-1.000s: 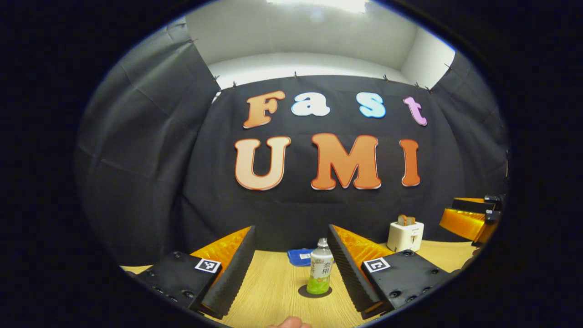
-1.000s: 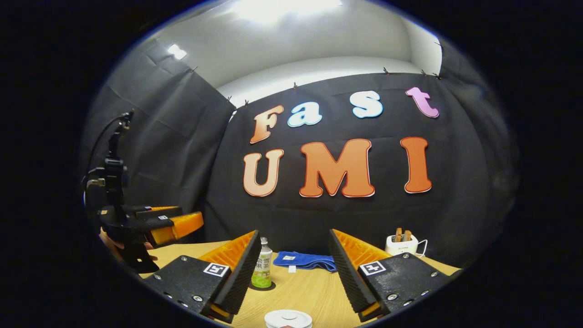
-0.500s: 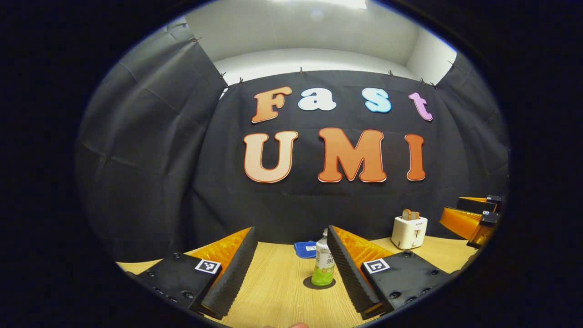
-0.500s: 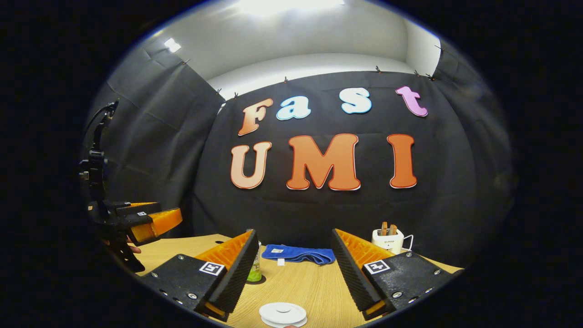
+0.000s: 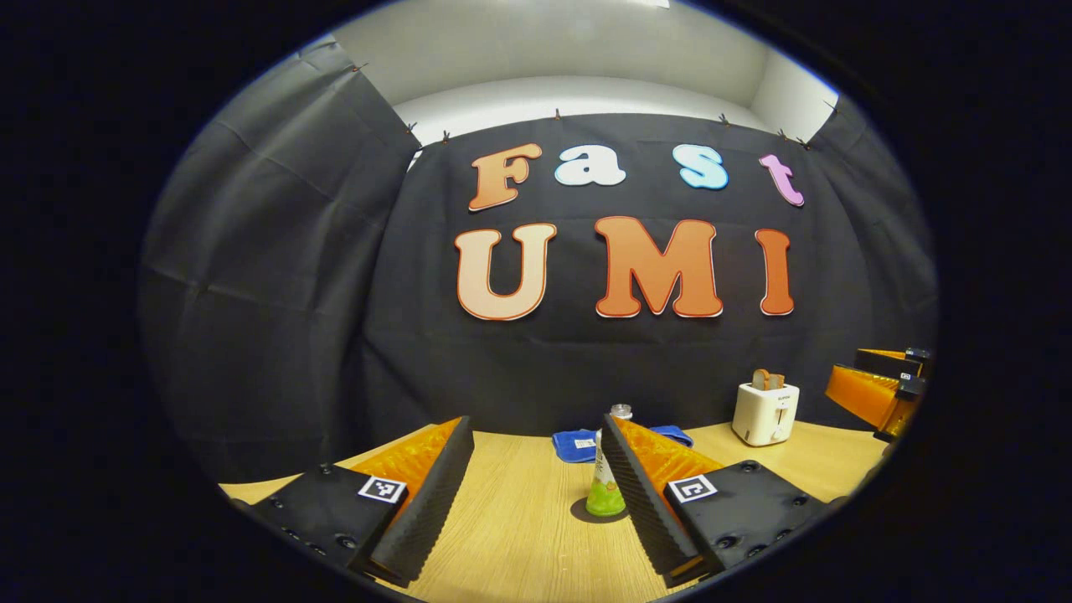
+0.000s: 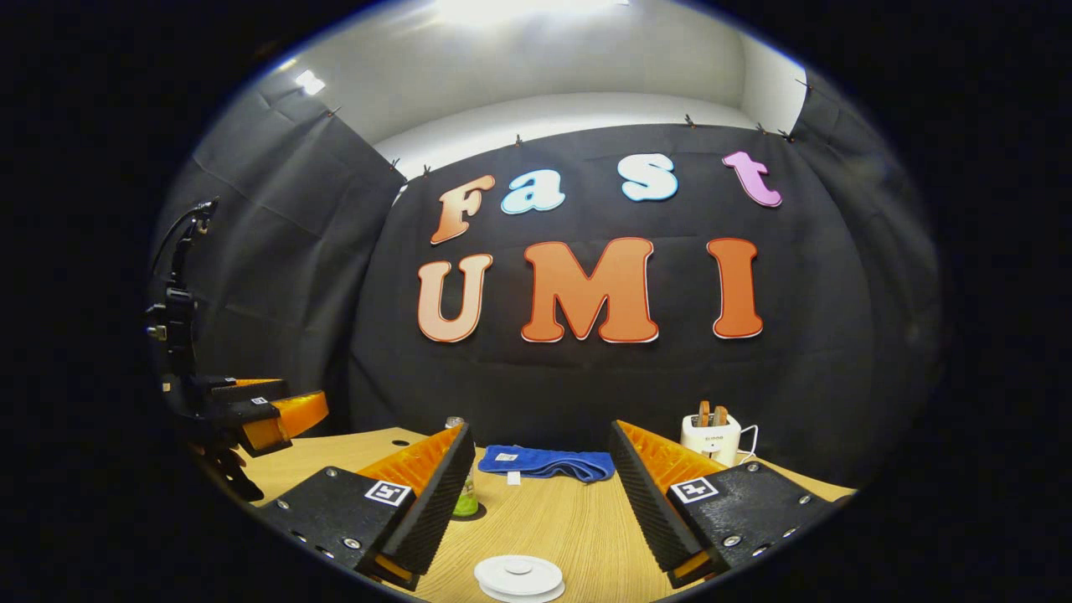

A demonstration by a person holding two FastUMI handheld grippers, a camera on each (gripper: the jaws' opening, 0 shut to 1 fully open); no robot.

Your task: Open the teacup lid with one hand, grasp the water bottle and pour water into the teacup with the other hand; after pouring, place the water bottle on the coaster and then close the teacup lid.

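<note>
The flat white round teacup lid (image 6: 518, 576) lies on the wooden counter (image 6: 553, 519) just ahead of our right tool (image 6: 540, 494), between its 2 released fingers, so this tool is the nearer one. The small clear upright water bottle (image 5: 605, 481) with green liquid stands on a dark round coaster (image 5: 586, 512), half hidden by the right finger of our released left tool (image 5: 536, 494). Its label writing seems too blurred to read.
</note>
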